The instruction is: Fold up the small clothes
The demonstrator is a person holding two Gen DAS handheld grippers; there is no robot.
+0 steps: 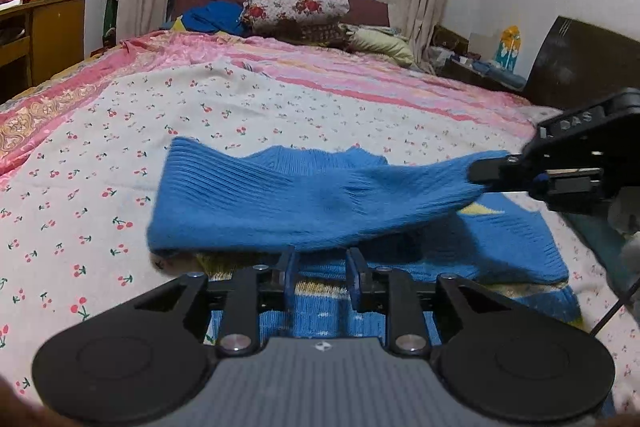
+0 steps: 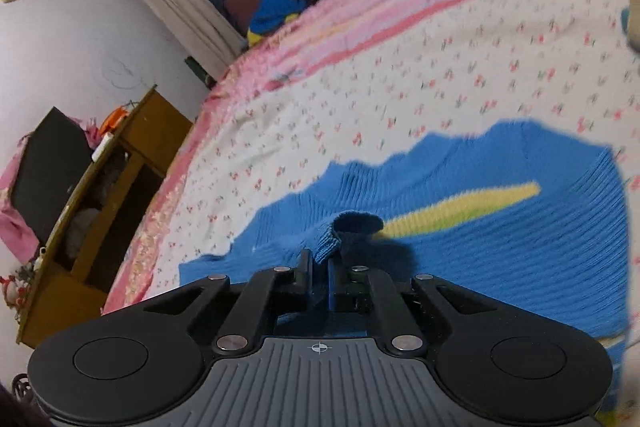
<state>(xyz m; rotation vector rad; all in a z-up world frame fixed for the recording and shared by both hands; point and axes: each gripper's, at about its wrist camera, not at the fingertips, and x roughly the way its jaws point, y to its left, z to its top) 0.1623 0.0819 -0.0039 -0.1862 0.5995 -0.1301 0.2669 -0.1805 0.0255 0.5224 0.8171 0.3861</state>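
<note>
A small blue knitted sweater with yellow patches lies on the cherry-print bedsheet. My left gripper is low over the sweater's near part, its jaws a little apart with nothing clearly between them. My right gripper comes in from the right and is shut on the sweater's cuff, holding the sleeve stretched and lifted across the body. In the right wrist view the gripper pinches the ribbed cuff above the sweater's body with its yellow stripe.
A floral pillow and a blue garment lie at the bed's far end under the window. A wooden desk stands at the left. A dark headboard and a cluttered nightstand are at the right.
</note>
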